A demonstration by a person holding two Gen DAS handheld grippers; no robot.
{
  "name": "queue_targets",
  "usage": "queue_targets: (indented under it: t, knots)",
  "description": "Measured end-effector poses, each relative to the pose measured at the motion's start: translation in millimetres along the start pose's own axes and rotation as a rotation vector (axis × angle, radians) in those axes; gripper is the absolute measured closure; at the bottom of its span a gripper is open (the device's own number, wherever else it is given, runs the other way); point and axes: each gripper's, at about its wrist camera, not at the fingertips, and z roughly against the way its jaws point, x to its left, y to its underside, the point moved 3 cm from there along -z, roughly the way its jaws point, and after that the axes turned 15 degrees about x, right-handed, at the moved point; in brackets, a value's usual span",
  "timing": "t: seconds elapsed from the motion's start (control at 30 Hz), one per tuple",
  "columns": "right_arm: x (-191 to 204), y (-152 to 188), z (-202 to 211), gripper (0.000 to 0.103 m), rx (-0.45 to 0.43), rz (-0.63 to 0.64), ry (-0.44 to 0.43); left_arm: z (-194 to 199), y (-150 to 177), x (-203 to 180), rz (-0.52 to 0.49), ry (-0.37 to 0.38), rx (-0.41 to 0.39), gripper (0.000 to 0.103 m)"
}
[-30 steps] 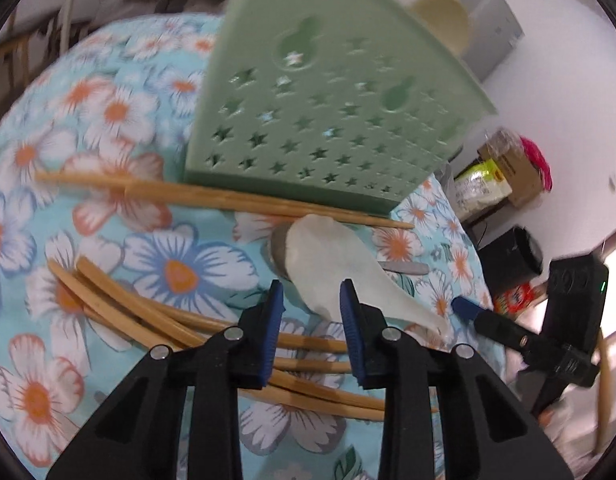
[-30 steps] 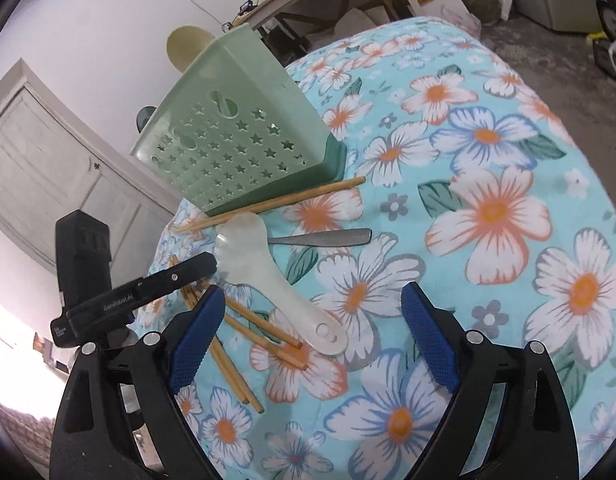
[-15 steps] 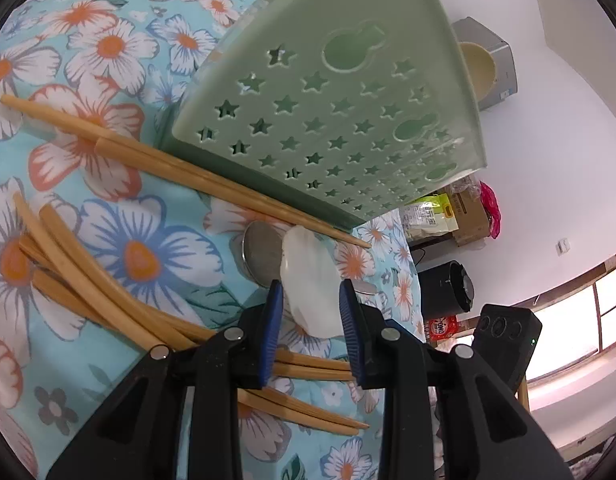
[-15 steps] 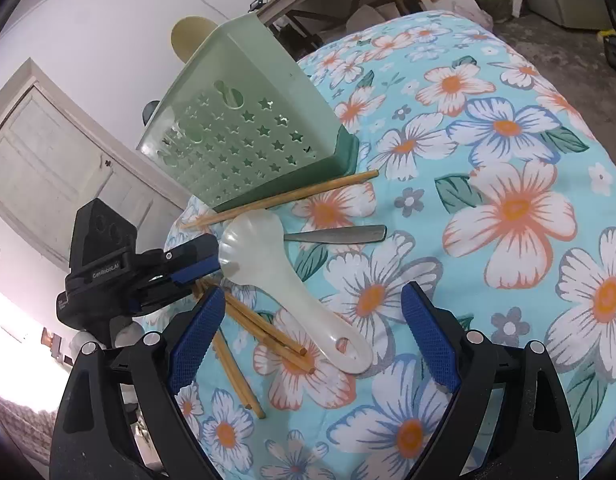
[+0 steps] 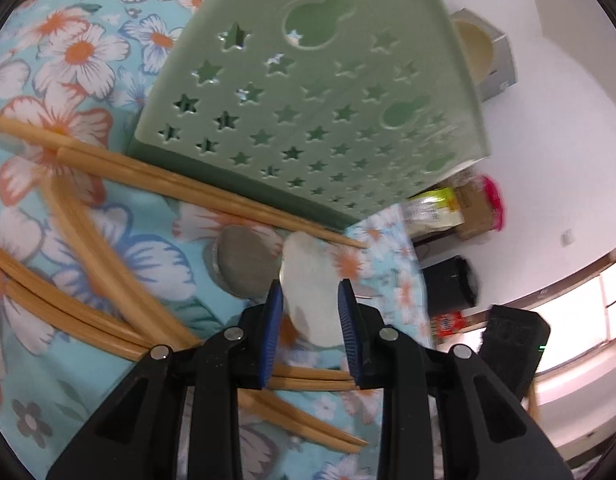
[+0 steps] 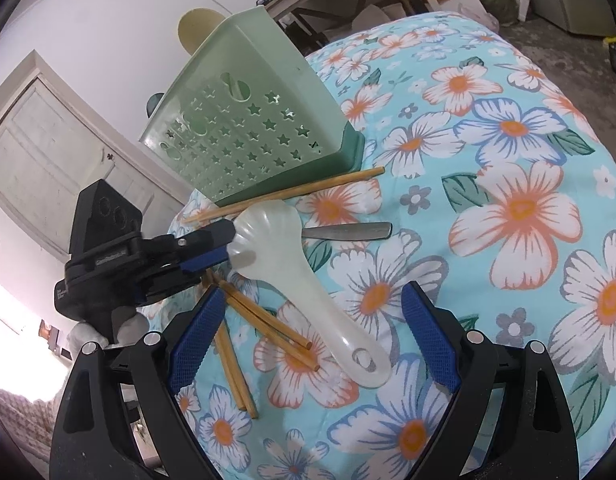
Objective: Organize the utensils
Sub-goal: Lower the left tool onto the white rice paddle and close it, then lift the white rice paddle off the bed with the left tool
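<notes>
Left jaws [image 5: 309, 298] straddling white rice paddle [image 6: 292, 276] bowl, grip unclear, right jaws [image 6: 313, 342] wide open, cream spoon [image 6: 198, 26] in green holder [image 6: 248, 120]

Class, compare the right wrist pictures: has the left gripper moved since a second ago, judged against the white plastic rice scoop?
Yes. The left gripper has moved in toward the white plastic rice scoop; its fingers now reach the scoop's broad end, below the green star-punched plastic basket.

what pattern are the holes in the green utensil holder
Mostly star-shaped cutouts, plus a few gourd-shaped ones; clearest in the left wrist view on the green utensil holder.

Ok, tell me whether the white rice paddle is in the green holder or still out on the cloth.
Out. The white rice paddle lies on the floral cloth in front of the green holder, its head between the left claw's pads.
</notes>
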Motion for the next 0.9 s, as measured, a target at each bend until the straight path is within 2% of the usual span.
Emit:
queue_targets:
  t: [0.13, 0.2, 0.5, 0.73, 0.9]
  knots:
    - [-0.2, -0.2, -0.3, 0.017, 0.001, 0.003, 0.0, -4.3, -1.3, -5.9, -0.028, -0.081, 0.01, 0.08]
    - [-0.4, -0.3, -0.2, 0.017, 0.001, 0.004, 0.001, -9.0, -1.1, -6.7, -0.032, -0.123, 0.018, 0.093]
    - [-2.2, -0.9, 0.4, 0.017, 0.005, -0.004, -0.003, -6.2, 2.4, -9.6, -0.048, -0.117, -0.01, 0.098]
    - [-0.4, -0.9, -1.8, 0.009, 0.0, 0.004, 0.0, 28.5, 10.1, -20.7, -0.114, -0.138, -0.127, 0.1]
    - [3.3, 0.1, -3.8, 0.008, -0.013, 0.009, 0.026, 56.7, 17.6, -25.3, -0.144, -0.178, -0.219, 0.101]
